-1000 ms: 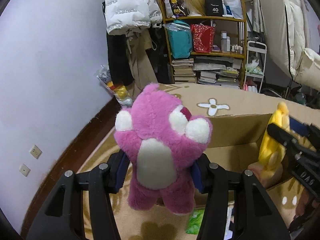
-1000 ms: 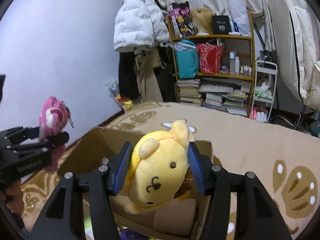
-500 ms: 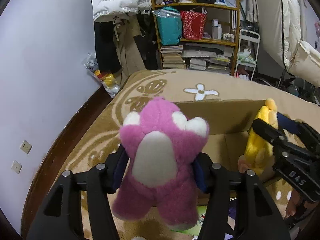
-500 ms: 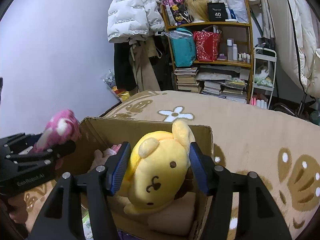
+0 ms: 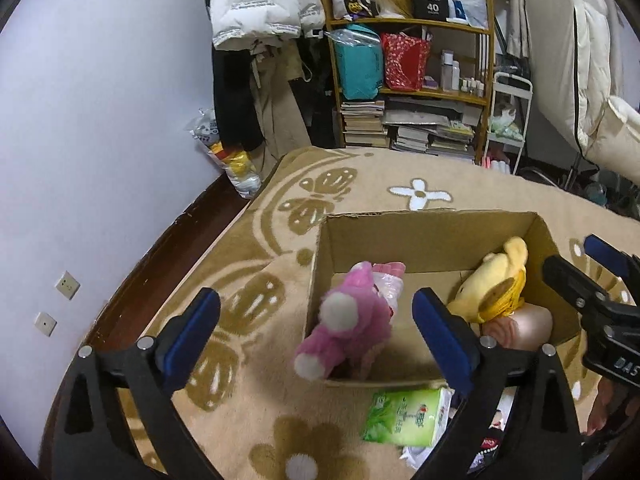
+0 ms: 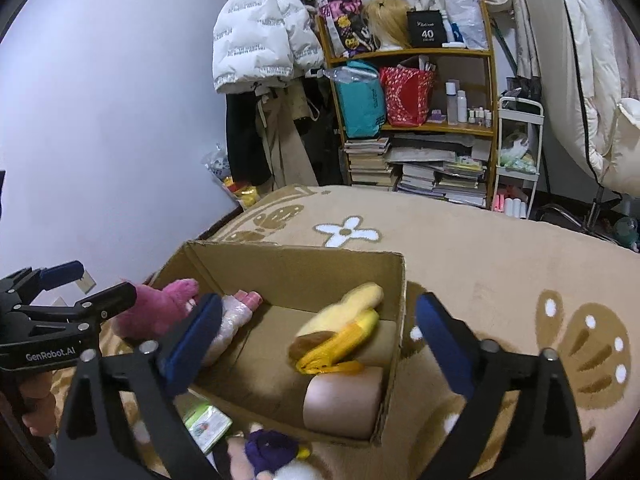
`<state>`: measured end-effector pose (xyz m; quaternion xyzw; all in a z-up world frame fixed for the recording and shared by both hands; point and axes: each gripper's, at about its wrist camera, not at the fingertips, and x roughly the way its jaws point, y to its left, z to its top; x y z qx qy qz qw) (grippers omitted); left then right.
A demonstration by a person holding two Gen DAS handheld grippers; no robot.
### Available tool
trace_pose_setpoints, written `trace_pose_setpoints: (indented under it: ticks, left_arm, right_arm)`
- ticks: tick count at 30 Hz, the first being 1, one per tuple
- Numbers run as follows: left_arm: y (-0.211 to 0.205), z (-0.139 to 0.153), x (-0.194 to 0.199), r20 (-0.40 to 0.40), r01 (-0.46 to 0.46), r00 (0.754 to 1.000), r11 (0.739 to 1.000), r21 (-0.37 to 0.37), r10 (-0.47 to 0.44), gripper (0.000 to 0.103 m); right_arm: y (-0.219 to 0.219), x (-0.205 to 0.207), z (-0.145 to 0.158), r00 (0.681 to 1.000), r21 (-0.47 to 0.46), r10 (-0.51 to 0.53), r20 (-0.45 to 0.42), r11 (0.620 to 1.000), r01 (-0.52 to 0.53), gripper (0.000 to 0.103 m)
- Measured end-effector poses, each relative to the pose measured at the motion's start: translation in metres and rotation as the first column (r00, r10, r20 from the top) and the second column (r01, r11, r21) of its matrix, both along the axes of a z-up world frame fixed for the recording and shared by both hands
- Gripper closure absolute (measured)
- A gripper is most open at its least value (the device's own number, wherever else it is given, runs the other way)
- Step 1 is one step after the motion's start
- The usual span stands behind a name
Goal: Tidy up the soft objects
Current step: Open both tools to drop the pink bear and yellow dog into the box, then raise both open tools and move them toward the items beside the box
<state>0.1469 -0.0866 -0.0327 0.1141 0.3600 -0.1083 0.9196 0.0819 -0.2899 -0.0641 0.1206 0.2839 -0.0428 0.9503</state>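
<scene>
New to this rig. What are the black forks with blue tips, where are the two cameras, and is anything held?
No robot: a person holds a two-finger gripper in each hand, a fisheye camera on each looking along its fingers. One picture is from the left gripper, the other from the right gripper. Both are opening, nothing between the fingers. On the patterned blanket stands a cardboard box; the pink plush and yellow plush are in it, apparently just dropped. A green tissue pack lies beside the box.
</scene>
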Motion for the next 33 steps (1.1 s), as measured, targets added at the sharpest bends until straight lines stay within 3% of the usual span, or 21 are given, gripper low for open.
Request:
trace_pose_setpoints:
  ticks: [13,33]
  left_arm:
    - [0.032,0.028,-0.047,0.003,-0.031,1.0,0.999,-0.006,0.031,0.002]
    - [0.054,0.031,-0.105,-0.062,-0.051,0.997,0.999,-0.002,0.051,0.002]
  right_arm:
    - [0.008,-0.053,0.034,0.999,0.015,-0.035,0.003,0.999,0.035,0.0]
    - [0.031,-0.104,0.022,0.996,0.041,-0.025,-0.08,0.999,0.028,0.0]
